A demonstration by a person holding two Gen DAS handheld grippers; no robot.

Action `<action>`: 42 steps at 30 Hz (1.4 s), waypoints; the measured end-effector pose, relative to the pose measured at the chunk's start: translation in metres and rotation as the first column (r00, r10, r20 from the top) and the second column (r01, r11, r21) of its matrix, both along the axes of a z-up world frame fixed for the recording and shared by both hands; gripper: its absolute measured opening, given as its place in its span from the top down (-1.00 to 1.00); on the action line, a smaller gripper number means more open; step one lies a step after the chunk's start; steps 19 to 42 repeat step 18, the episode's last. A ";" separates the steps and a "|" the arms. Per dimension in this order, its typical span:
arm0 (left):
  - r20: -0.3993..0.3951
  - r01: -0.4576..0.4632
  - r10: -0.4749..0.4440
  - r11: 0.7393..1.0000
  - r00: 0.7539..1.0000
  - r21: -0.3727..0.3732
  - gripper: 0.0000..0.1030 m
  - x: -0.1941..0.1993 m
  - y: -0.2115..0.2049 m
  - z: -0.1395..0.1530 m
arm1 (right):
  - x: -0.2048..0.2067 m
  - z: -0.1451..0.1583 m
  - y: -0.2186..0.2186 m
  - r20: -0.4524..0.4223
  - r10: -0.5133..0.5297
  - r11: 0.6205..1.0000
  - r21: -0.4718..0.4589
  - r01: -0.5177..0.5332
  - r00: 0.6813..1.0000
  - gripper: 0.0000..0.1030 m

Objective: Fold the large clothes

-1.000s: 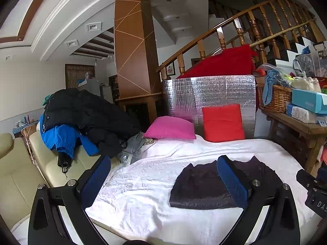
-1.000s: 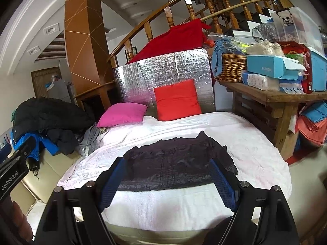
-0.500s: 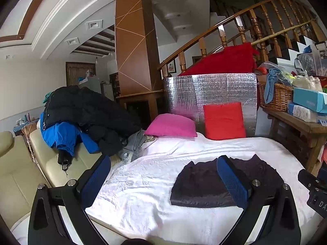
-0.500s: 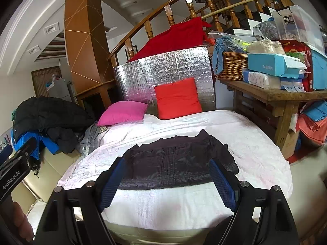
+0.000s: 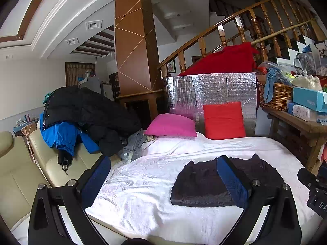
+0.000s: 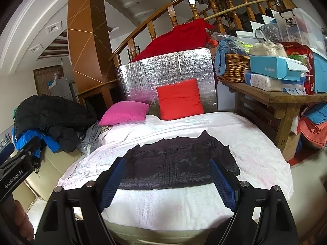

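On the white bedcover (image 6: 255, 149), near its front edge and slightly right of centre, a dark garment (image 6: 175, 163) is laid flat, folded into a broad rectangle with small points sticking up along its far edge. Above the near edge of the bed the left gripper (image 5: 163, 175) and the right gripper (image 6: 167, 181) are held with jaws spread wide, nothing being pinched between the blue pads; the garment is touched by neither. On the wooden worktop (image 6: 271, 96) at the right, one wicker basket (image 6: 235, 67) is seen, filled with bunched cloth, a blue piece hanging over its rim. Beside it one light-blue cardboard box (image 6: 273, 67) is stacked on a pack of paper rolls (image 6: 265, 81), and a clear plastic bin (image 6: 300, 24) is stood behind; its contents cannot be made out. Two cushions are propped at the far end of the bed, one pink cushion (image 6: 124, 115) on the left and one red cushion (image 6: 179, 100) against a silver foil panel (image 6: 163, 75). At the left, a pile of coats (image 5: 85, 114), black over blue, is heaped on a cream sofa (image 5: 22, 175).
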State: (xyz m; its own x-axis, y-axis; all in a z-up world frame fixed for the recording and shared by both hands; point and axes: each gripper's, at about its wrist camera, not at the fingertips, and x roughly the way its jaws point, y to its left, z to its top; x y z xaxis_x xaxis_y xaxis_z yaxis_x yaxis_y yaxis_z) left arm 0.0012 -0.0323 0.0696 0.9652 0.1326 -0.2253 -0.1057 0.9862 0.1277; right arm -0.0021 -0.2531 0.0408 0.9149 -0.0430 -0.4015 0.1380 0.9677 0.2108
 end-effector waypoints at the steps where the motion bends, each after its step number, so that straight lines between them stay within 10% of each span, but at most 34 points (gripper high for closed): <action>1: 0.000 0.001 -0.001 1.000 1.000 0.001 -1.00 0.000 0.000 0.000 | 0.000 0.001 0.001 0.001 0.000 1.000 -0.002 0.000 1.000 -0.67; 42: -0.039 0.094 -0.095 0.995 0.995 -0.027 -1.00 0.051 -0.007 -0.009 | 0.054 0.000 0.001 -0.024 -0.006 0.999 -0.050 0.005 1.000 -0.67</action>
